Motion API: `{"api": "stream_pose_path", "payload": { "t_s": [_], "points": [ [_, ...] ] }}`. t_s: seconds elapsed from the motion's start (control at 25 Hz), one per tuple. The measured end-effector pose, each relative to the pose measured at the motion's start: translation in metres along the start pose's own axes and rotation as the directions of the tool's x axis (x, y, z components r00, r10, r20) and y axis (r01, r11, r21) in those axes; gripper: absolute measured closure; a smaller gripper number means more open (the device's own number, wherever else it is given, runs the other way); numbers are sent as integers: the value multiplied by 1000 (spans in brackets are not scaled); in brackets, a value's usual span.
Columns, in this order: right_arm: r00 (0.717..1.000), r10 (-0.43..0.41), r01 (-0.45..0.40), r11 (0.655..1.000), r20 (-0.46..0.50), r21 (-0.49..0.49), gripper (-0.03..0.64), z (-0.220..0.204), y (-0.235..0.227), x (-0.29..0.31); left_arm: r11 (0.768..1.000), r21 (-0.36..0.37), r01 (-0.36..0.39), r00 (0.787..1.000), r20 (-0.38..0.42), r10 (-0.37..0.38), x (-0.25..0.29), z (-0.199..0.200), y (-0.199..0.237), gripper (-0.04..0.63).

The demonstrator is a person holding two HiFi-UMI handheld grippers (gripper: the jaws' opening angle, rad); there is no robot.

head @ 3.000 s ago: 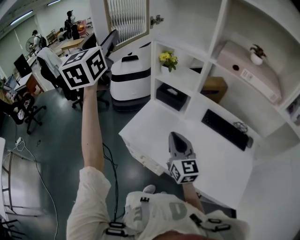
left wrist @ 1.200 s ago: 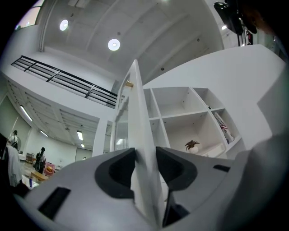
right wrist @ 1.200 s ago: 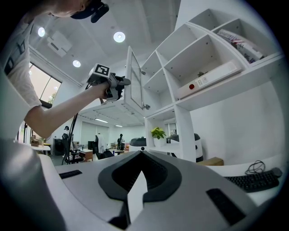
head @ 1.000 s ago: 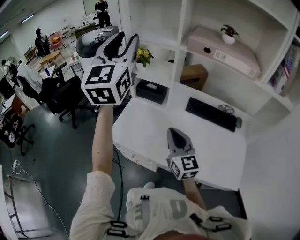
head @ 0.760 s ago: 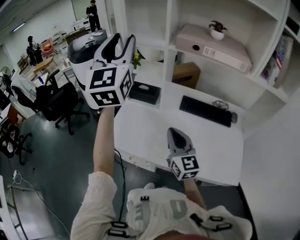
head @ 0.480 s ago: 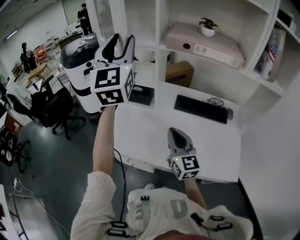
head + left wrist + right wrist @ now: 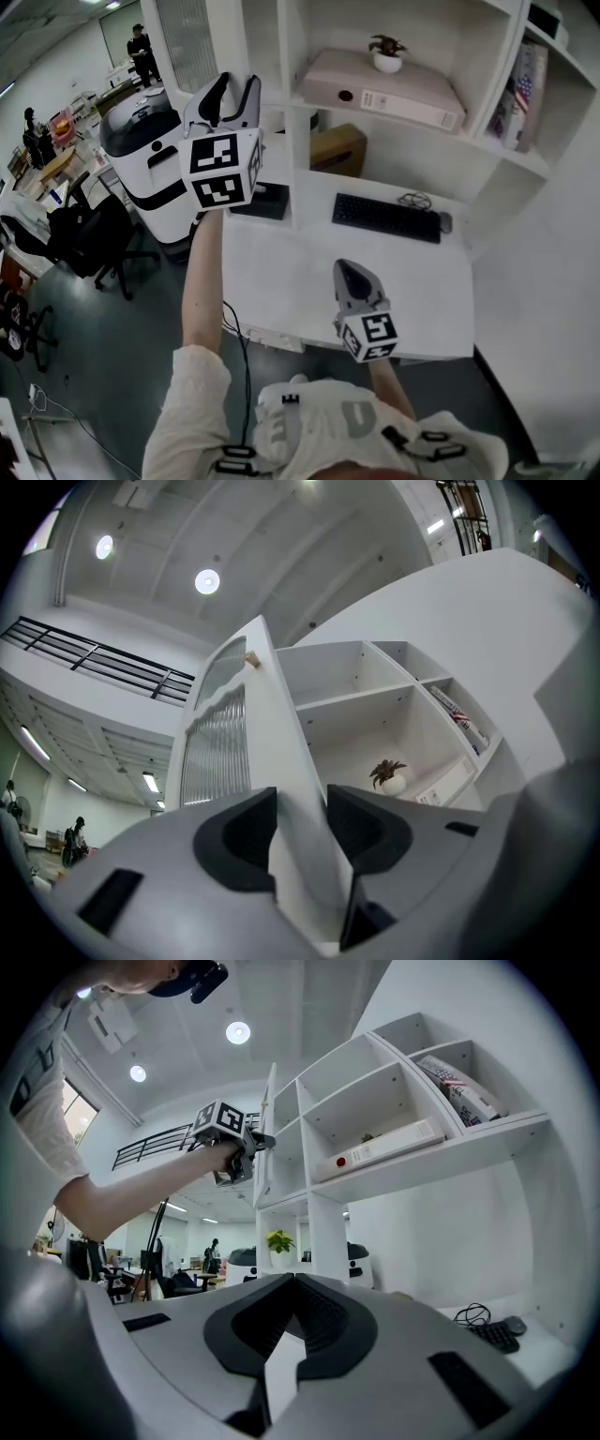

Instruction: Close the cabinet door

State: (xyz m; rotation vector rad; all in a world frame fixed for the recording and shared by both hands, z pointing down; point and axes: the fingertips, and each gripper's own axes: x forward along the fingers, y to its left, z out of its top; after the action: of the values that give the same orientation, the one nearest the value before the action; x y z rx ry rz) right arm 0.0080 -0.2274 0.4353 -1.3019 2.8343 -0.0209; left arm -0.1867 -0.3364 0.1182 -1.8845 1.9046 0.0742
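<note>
I stand at a white worktop (image 7: 309, 272) set under a white shelf unit (image 7: 291, 103), in a big open office with a dark floor. A black keyboard (image 7: 384, 217) and a mouse (image 7: 445, 222) lie at the back of the worktop. On the shelf above them a pale flat box (image 7: 375, 89) lies on its side with a small potted plant (image 7: 386, 54) on top. A cardboard box (image 7: 337, 148) sits in the compartment below, and books (image 7: 520, 84) lean at the far right. To the left of the worktop stands a white and black machine (image 7: 141, 159), with office chairs (image 7: 84, 234) beside it and a person (image 7: 141, 47) far off.

From the head view the cabinet door (image 7: 187, 42) is cut off by the top edge, so I cannot see its hinges or how far it stands from the shelf unit. A black box (image 7: 267, 200) is half hidden behind my left gripper's marker cube.

My left gripper (image 7: 300, 803) is raised at arm's length. Its jaws stand partly apart, clamped on the free edge of the door, one pad on the ribbed glass side and one on the shelf side. A small knob (image 7: 251, 660) shows higher up that edge. My right gripper (image 7: 295, 1283) hovers low over the front of the worktop, its tips together with nothing between them.
</note>
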Motion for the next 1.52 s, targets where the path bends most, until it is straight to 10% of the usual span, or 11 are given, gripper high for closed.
{"api": "stream_pose_path", "payload": {
  "t_s": [1.52],
  "points": [
    [987, -156, 158, 987, -43, 29, 612, -20, -41, -17, 991, 128, 37, 999, -42, -32, 91, -30, -31, 426]
  ]
}}
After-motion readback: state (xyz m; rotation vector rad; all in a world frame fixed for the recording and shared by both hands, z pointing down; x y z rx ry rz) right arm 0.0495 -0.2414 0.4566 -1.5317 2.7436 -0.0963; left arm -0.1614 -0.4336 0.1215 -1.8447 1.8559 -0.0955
